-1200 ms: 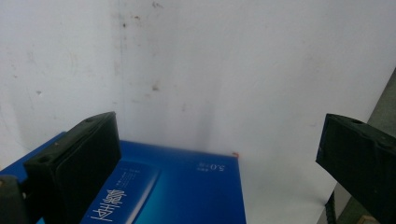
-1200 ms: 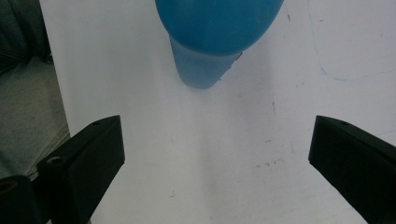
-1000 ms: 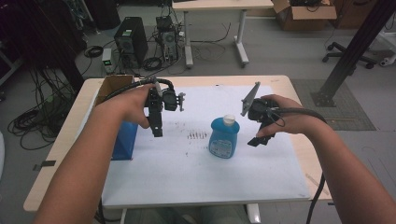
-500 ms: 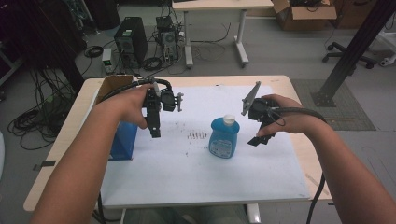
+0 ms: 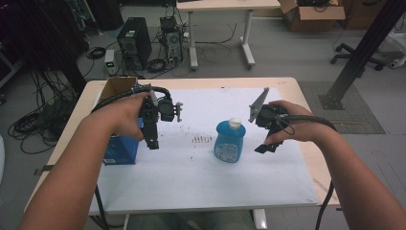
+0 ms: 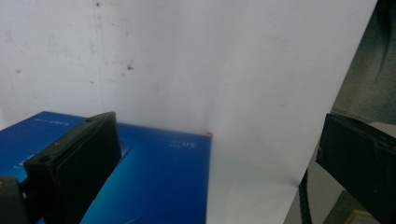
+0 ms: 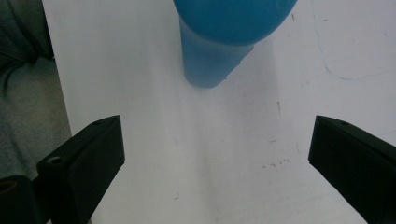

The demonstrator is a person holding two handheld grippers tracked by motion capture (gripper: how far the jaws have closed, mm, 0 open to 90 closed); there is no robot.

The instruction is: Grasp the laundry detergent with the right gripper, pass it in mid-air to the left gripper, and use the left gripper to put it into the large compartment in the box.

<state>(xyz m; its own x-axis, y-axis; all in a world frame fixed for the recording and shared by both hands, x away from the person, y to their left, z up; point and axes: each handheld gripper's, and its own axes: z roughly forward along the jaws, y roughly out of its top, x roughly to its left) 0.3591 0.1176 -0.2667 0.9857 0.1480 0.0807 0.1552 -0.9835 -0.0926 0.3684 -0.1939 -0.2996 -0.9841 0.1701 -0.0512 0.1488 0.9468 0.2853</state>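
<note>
A blue bottle [image 5: 230, 142] with a white cap stands upright mid-table on the white sheet [image 5: 191, 177]. In the right gripper view the blue bottle [image 7: 219, 42] sits ahead of my right gripper [image 7: 217, 135], whose jaws are wide apart and hold nothing. From above, that right gripper [image 5: 266, 146] hovers just right of the bottle, clear of it. A blue box [image 5: 122, 149] lies at the sheet's left edge. My left gripper [image 5: 152, 143] points down beside it. The left gripper [image 6: 219, 140] is open over the blue box [image 6: 159, 177] and the sheet.
An open cardboard box [image 5: 117, 87] stands at the table's back left corner. The wooden table edge [image 5: 311, 158] runs close to the right of my right hand. Cables trail from both grippers. Computers, another table and chairs stand on the floor beyond.
</note>
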